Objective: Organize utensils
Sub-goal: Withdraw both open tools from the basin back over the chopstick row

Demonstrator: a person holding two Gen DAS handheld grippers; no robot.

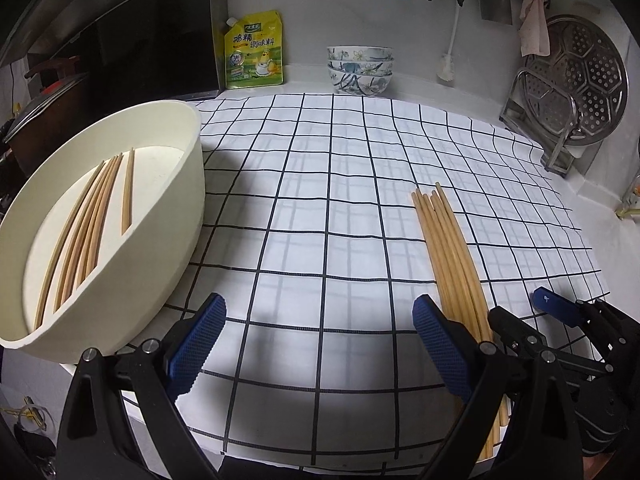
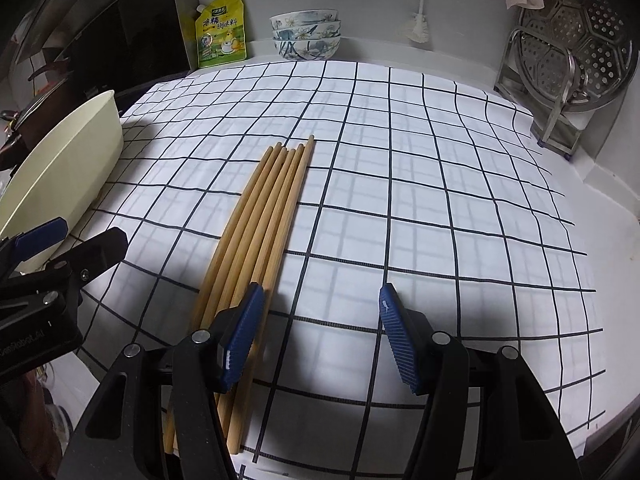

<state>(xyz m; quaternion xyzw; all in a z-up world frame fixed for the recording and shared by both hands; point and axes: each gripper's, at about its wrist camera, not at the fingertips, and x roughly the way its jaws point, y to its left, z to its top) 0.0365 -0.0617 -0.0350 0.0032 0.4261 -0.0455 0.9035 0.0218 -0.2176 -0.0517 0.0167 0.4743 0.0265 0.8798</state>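
Several wooden chopsticks (image 2: 276, 204) lie bundled on the checked cloth (image 2: 420, 200), also seen as the loose chopsticks (image 1: 444, 240) at the right of the left wrist view. My right gripper (image 2: 320, 332) hovers open just right of their near ends, its left finger over the bundle's edge and only cloth between the pads. A cream oval tub (image 1: 176, 216) stands at the left and holds several more chopsticks (image 1: 92, 216). My left gripper (image 1: 320, 332) is open over bare cloth between tub and bundle. Each view catches the other gripper: right gripper (image 1: 528, 312), left gripper (image 2: 80, 240).
Three stacked patterned bowls (image 1: 359, 69) and a yellow seasoning pouch (image 1: 253, 51) stand at the back wall. A perforated steel steamer plate in a rack (image 1: 576, 80) is at the back right. A dark pot (image 1: 44, 96) sits left of the tub. The cloth ends near the counter's front edge.
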